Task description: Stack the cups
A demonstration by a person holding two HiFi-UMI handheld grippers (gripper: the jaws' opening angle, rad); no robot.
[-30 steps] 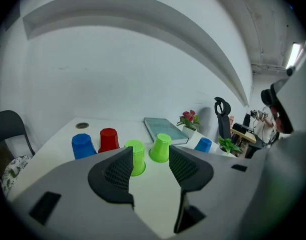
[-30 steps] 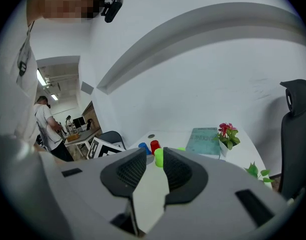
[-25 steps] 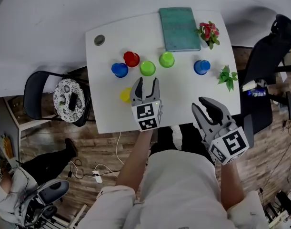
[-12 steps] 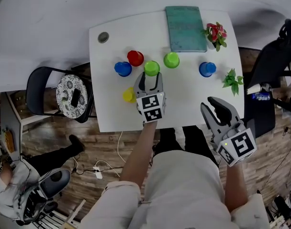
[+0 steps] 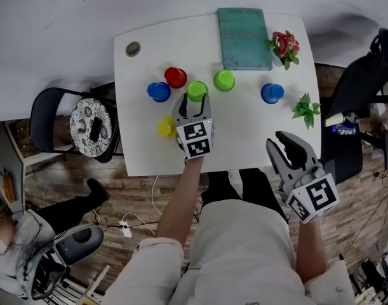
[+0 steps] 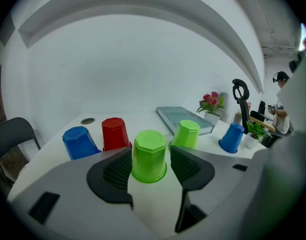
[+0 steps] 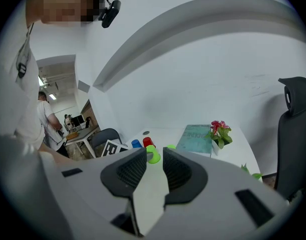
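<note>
Several upturned cups stand on the white table: red, blue, two green, another blue and yellow. My left gripper is open, and its jaws have just been opening. They straddle the nearer green cup, which stands on the table between the pads, and a thin gap shows on the right side. The right gripper hovers off the table's front right edge. Its jaws are slightly apart with nothing between them.
A teal book lies at the table's far edge, with a flower pot beside it and a small green plant at the right edge. A dark chair stands left of the table, and an office chair stands to the right.
The left gripper has moved forward and down towards the green cup, and its jaws now flank it. The right gripper has stayed where it was.
</note>
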